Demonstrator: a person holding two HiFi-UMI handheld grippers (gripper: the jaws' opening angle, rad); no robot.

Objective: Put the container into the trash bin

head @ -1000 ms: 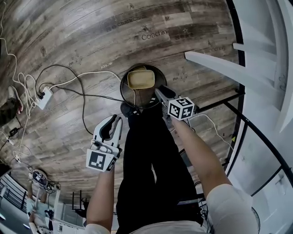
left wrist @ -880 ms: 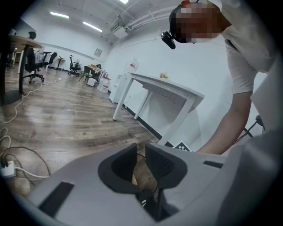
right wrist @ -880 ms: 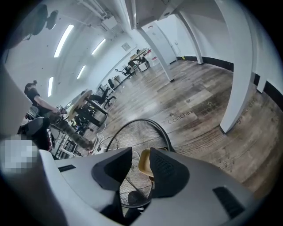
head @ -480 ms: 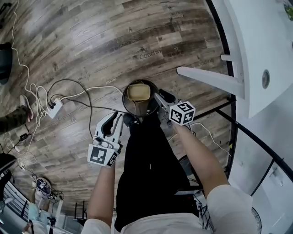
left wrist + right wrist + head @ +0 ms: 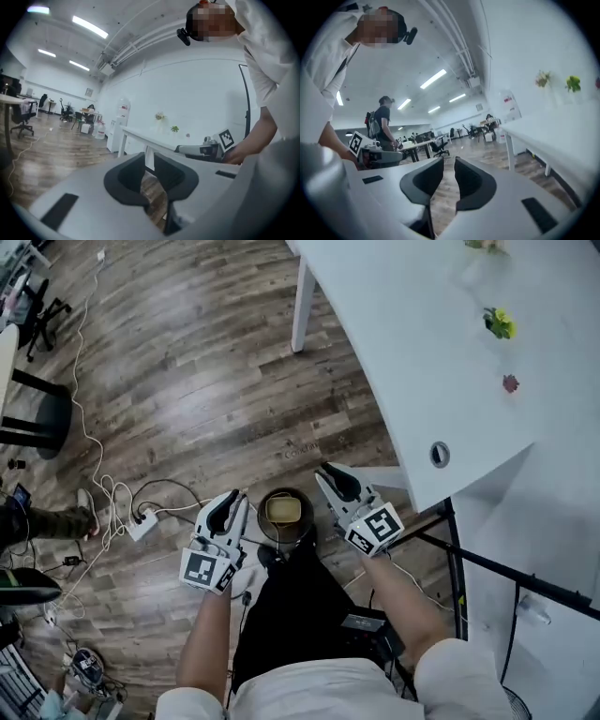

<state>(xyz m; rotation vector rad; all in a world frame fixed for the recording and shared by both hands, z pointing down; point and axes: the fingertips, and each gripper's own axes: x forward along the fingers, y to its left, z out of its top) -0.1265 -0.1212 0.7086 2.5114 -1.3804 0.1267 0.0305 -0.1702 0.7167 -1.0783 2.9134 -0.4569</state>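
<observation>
Sitting inside the round black trash bin (image 5: 263,524) on the wood-plank floor (image 5: 206,381) is the yellowish rectangular plastic container (image 5: 283,511), low in the head view between both grippers. Left gripper (image 5: 228,504) hangs at the bin's 9 o'clock, jaws slightly apart, nothing between them. Right gripper (image 5: 330,476) is at the bin's 2 o'clock, jaws closing with a narrow gap, also empty; the white desk (image 5: 422,334) lies toward 1 o'clock.

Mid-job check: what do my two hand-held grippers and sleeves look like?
The left hand-held gripper and right hand-held gripper are light grey with black-lined jaws, each bearing a white cube with black square markers. The sleeves are white and short.
</observation>
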